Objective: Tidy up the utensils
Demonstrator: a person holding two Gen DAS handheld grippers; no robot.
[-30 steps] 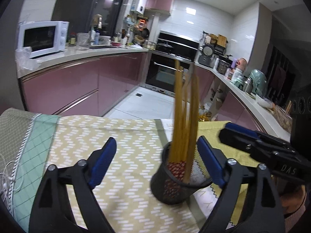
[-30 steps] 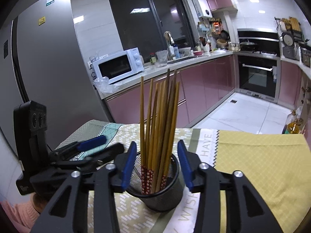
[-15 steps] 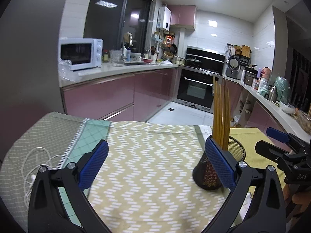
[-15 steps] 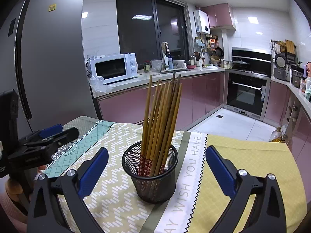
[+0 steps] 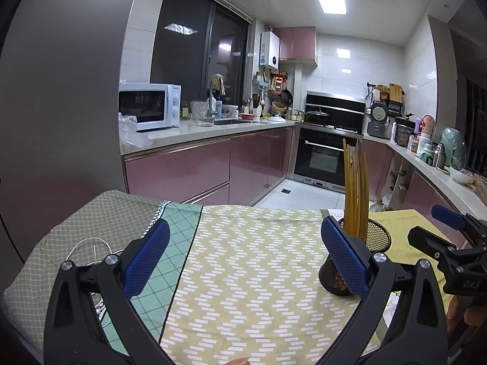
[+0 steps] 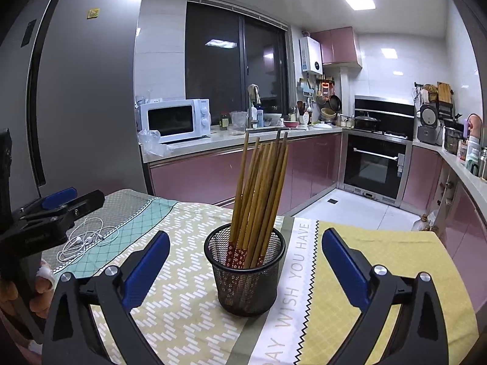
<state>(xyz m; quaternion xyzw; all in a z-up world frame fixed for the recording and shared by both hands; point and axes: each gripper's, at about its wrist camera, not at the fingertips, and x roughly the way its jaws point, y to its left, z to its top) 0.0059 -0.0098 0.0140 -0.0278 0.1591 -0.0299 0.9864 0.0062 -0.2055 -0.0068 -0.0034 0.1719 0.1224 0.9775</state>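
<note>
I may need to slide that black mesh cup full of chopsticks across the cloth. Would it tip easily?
Probably somewhat. The black wire-mesh cup looks light, while the long wooden chopsticks rise far above its rim and lean one way, so it seems top-heavy. The patterned tablecloth may drag at its base; push low.

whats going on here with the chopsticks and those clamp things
A person is tidying utensils with a hand-held gripper in each hand. The chopsticks stand bundled in a black mesh cup on the tablecloth. Both the right gripper and left gripper have just opened wide and hold nothing.
</note>
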